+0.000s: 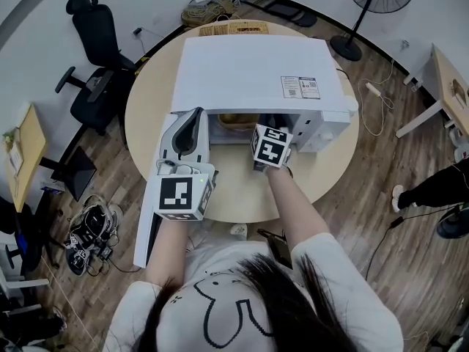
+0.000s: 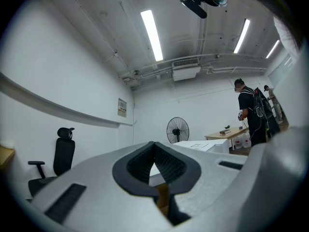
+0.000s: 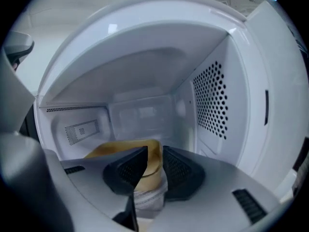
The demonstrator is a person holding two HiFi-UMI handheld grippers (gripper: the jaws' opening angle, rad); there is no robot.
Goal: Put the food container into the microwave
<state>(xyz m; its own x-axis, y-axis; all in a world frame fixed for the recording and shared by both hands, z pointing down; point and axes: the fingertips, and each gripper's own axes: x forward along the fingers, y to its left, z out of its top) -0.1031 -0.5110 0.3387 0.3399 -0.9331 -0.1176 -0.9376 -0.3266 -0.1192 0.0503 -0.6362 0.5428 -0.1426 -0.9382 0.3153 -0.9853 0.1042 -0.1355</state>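
right gripper [image 3: 153,153] jaws were clamped on the food container [image 3: 150,166] by its rim, just inside the microwave [image 1: 256,72] mouth, while my left gripper [image 2: 154,146] sat closed and empty outside the microwave; i judged that thin rim pinch might let it tip and spill on release.

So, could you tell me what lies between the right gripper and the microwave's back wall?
Only the food container, its rim pinched by the right gripper inside the microwave; the right gripper view shows it.
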